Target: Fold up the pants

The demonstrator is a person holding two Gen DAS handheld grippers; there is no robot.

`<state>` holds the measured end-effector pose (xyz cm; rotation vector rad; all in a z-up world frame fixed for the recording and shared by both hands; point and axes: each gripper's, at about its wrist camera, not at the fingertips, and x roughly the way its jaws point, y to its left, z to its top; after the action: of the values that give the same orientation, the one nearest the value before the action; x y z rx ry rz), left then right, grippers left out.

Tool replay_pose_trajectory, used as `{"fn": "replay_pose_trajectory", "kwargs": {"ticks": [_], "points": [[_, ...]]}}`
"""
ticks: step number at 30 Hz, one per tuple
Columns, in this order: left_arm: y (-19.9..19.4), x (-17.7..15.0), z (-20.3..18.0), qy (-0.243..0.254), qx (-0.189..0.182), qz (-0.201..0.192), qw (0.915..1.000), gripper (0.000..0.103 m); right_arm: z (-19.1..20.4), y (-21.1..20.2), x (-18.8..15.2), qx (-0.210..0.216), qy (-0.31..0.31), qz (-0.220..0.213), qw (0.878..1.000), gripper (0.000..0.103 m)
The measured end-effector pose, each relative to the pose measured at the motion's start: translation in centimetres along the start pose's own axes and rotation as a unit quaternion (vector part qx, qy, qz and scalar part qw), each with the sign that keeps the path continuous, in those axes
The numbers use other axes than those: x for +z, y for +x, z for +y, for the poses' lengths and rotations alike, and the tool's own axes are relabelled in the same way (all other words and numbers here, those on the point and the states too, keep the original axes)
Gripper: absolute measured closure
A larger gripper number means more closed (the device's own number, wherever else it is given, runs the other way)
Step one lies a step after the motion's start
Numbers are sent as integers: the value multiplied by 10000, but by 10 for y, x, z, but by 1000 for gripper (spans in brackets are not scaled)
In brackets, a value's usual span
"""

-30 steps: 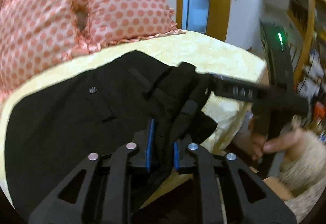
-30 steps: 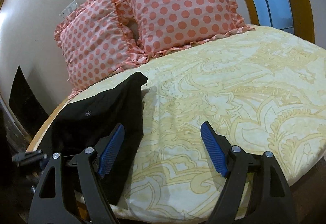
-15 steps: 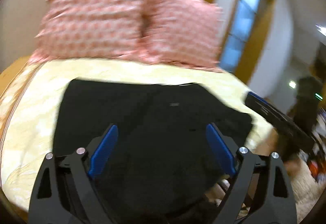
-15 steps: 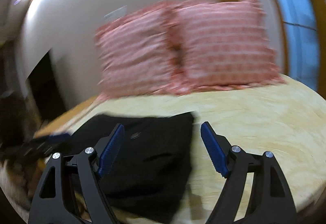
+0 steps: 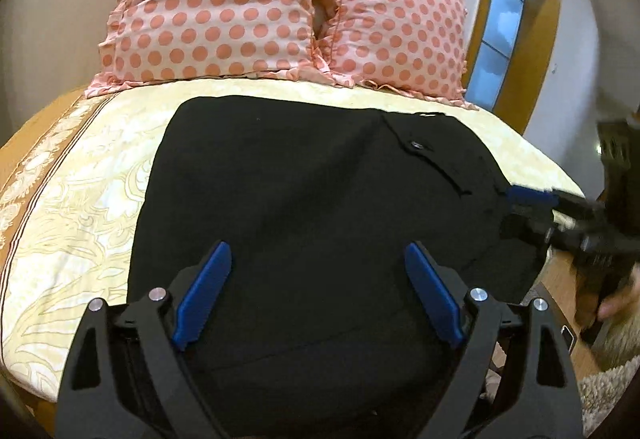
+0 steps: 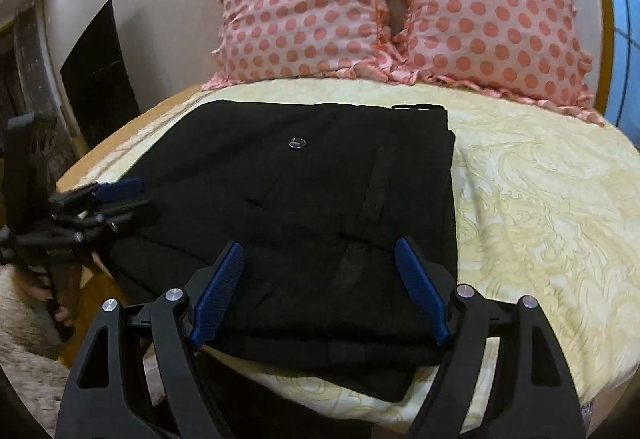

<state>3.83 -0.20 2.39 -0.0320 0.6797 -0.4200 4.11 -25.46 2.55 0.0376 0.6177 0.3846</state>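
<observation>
The black pants [image 5: 312, 191] lie folded into a flat rectangle on the yellow patterned bed [image 5: 80, 199], a button [image 5: 416, 145] facing up. My left gripper [image 5: 316, 295] is open and empty, hovering over the near edge of the pants. In the right wrist view the pants [image 6: 320, 199] lie flat with the button [image 6: 297, 143] up, and my right gripper [image 6: 320, 291] is open and empty over their near edge. The right gripper also shows in the left wrist view [image 5: 532, 207] at the pants' right edge. The left gripper shows in the right wrist view [image 6: 112, 195] at their left edge.
Two pink polka-dot pillows [image 5: 224, 3] [image 6: 488, 15] lean against the wall at the head of the bed. A window with a yellow frame [image 5: 500, 19] is at the right. A beige rug [image 5: 612, 399] lies on the floor beside the bed.
My left gripper has let go of the bunched pants fabric and opened. Both grippers swung round and now face the pillows over the flat folded pants.
</observation>
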Motion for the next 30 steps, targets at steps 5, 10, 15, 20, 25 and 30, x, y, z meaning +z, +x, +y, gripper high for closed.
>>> {"fn": "replay_pose_trajectory", "kwargs": {"ticks": [5,10,15,20,25,30], "points": [[-5,-6,8,-34,-298,-196,9994,14,-52,-3,48,57,1080,-169,9940,16],[-6,-7,7,-20,-338,-250,9991,14,-82,42,66,61,1345,501,9896,26],[-7,-8,7,-28,-373,-289,9989,14,-92,62,63,182,1597,853,9833,39],[-6,-9,4,53,-376,-316,9988,10,-94,67,63,350,1638,944,9814,49],[-6,-2,5,-30,-400,-150,9991,10,-86,63,63,486,1350,790,9865,68],[-23,29,33,-647,-655,-235,9955,10,-75,47,67,668,998,448,9918,79]]}}
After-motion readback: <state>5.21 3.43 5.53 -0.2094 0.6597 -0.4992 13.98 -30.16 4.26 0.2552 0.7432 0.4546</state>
